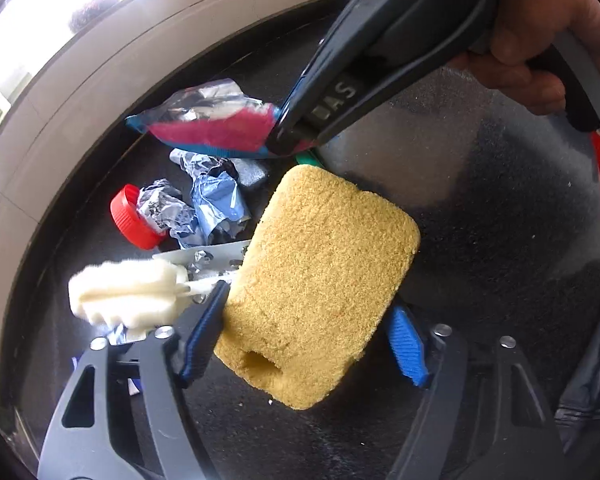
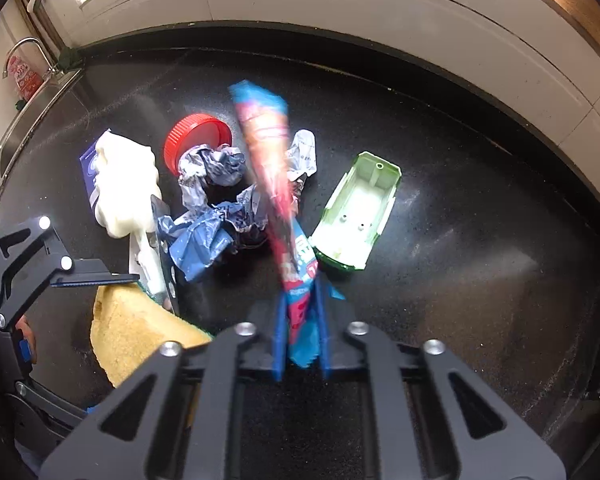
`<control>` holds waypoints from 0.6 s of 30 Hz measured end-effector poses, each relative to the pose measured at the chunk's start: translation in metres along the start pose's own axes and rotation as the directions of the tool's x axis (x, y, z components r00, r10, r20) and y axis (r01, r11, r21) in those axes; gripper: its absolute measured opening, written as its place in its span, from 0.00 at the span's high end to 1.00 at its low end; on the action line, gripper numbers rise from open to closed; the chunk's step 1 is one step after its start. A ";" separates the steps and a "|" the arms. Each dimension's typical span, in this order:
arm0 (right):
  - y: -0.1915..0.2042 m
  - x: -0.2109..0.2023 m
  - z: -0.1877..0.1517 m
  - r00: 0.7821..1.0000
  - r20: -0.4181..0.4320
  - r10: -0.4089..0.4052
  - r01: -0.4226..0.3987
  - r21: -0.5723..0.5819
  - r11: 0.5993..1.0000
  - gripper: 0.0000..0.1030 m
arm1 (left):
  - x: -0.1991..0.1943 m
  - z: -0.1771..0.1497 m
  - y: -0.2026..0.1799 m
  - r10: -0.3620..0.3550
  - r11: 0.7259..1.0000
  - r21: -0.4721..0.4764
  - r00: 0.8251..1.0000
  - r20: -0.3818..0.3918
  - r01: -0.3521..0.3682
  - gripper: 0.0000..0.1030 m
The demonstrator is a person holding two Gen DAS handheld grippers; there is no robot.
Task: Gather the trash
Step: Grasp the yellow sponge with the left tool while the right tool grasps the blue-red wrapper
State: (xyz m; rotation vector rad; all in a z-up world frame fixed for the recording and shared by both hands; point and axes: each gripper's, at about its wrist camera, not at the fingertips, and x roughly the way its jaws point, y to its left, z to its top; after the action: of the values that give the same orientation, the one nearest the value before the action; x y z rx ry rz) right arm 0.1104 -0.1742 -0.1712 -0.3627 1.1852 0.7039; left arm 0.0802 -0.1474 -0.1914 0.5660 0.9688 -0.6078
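A yellow sponge (image 1: pixel 320 276) lies on the black counter (image 1: pixel 500 220) between the blue pads (image 1: pixel 202 328) of my left gripper (image 1: pixel 306 308); both pads touch its sides. My right gripper (image 2: pixel 300 296) is shut on one end of a long pink and blue snack wrapper (image 2: pixel 266 148), which sticks out ahead of it, blurred. The left wrist view shows the same right gripper (image 1: pixel 288 136) pinching the wrapper (image 1: pixel 216 124), with a hand (image 1: pixel 548 20) on its handle. The sponge (image 2: pixel 140 328) and one finger of the left gripper (image 2: pixel 96 278) show at the lower left of the right wrist view.
Beside the sponge lie a red cap (image 1: pixel 130 216), crumpled blue and silver wrappers (image 1: pixel 208 200), a white foam brush (image 1: pixel 124 292) and a metal strip with holes (image 1: pixel 212 256). An upturned green toy car shell (image 2: pixel 356 216) is to the right. A sink (image 2: pixel 28 120) is far left; a pale wall (image 2: pixel 340 8) runs behind.
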 end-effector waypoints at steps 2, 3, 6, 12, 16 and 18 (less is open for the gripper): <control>0.000 -0.012 -0.001 1.000 0.026 0.000 -0.001 0.013 1.000 0.91 | -0.005 0.002 0.005 0.007 1.000 -0.027 1.000 -0.004 -0.007 0.39; 0.000 -0.020 -0.002 0.999 0.039 0.004 -0.005 0.019 1.000 0.91 | -0.011 0.000 0.007 -0.001 0.999 -0.046 1.000 0.001 0.001 0.40; 0.002 -0.045 -0.005 0.997 0.081 -0.004 0.001 0.040 0.999 0.92 | -0.039 0.003 0.017 -0.014 0.991 -0.129 0.999 0.039 0.019 0.40; 0.009 -0.097 -0.019 0.990 0.138 -0.017 0.002 0.108 0.994 0.92 | -0.094 -0.005 0.027 -0.009 0.955 -0.295 0.996 0.092 0.036 0.41; 0.019 -0.116 -0.026 0.987 0.157 -0.033 0.014 0.120 0.993 0.91 | -0.124 -0.017 0.025 0.009 0.924 -0.380 0.994 0.112 0.035 0.41; 0.026 -0.121 -0.030 0.986 0.162 -0.037 0.017 0.123 0.992 0.91 | -0.130 -0.020 0.027 0.027 0.917 -0.399 0.994 0.109 0.019 0.41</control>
State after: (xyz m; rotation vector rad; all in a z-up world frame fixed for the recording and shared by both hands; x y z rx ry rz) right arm 0.0473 -0.2100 -0.0663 -0.2147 1.0588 0.6226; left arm 0.0315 -0.0870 -0.0825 0.1667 0.9510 -0.4153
